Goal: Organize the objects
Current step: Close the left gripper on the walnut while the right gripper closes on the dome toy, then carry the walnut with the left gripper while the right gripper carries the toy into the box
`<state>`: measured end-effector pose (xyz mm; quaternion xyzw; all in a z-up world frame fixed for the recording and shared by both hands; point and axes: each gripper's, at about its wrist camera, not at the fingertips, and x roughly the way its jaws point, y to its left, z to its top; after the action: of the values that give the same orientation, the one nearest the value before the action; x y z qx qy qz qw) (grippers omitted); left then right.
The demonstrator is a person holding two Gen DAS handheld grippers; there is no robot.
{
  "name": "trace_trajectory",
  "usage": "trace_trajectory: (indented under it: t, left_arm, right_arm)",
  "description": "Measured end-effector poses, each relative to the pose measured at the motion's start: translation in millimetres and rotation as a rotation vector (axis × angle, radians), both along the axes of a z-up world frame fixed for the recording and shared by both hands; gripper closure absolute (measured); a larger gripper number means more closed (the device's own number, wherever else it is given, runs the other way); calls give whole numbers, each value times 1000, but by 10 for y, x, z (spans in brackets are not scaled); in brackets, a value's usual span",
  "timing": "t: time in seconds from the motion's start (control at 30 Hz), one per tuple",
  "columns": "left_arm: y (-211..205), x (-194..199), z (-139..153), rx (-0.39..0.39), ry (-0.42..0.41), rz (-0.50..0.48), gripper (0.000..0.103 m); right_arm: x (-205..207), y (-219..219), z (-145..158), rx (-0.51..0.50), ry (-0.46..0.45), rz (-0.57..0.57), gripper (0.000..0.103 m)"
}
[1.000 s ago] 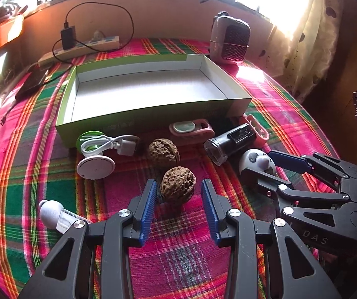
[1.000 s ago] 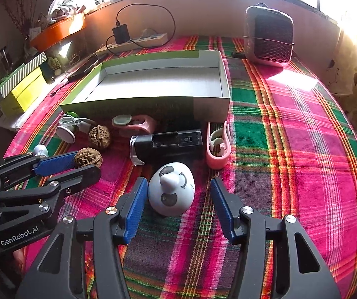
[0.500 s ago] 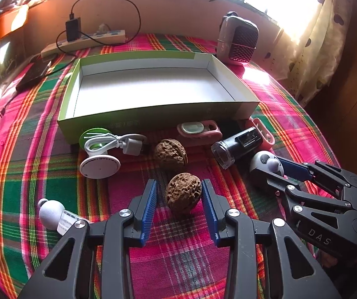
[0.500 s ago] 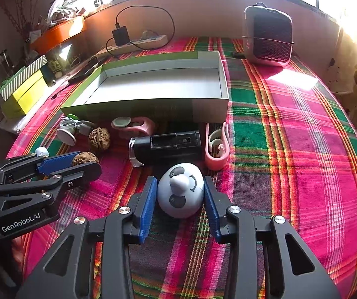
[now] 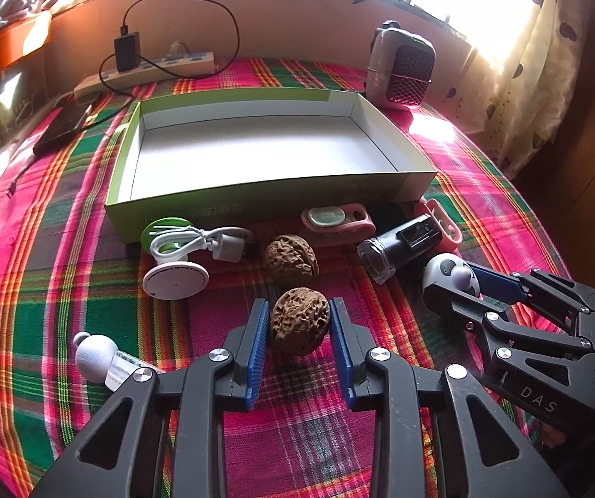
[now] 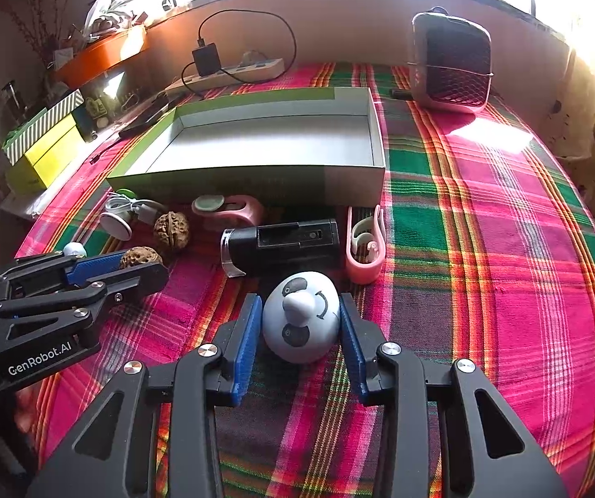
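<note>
My left gripper [image 5: 297, 323] is shut on a brown walnut [image 5: 300, 320] and holds it just above the plaid cloth; it also shows in the right wrist view [image 6: 140, 256]. My right gripper [image 6: 301, 323] is shut on a white panda-faced egg toy [image 6: 301, 320], which also shows in the left wrist view [image 5: 447, 270]. A second walnut [image 5: 291, 254] lies ahead. An open green box [image 5: 264, 153] with a white empty inside stands behind the objects.
In front of the box lie a white cable on a green disc [image 5: 181, 237], a white round pad [image 5: 175, 280], a pink clip [image 5: 335, 220], a black flashlight [image 5: 397, 245] and a pink holder [image 6: 364, 245]. A small white bulb [image 5: 96, 352] lies left. A heater [image 6: 449, 62] and power strip [image 5: 148, 72] stand behind.
Both grippers closed: the left on the near walnut, the right on the panda egg toy. Both moved slightly forward toward the box.
</note>
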<state>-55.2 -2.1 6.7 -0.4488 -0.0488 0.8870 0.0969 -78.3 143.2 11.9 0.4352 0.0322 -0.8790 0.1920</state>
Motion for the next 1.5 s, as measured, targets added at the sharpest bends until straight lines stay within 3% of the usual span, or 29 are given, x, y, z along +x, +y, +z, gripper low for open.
trace_trajectory:
  t: [0.4,0.8,1.5]
  left_arm:
    - [-74,-104,303,19,37,5,76]
    - [-230,-487,496,31,60,24,76]
    - [-433,-1425,328,-12,23,29,76]
  right_arm:
    - [-67,-33,325,6,67,22,65]
    - [-434,-255,621,-1,120,71,65]
    - [-1437,-679,402,40,59,83,65]
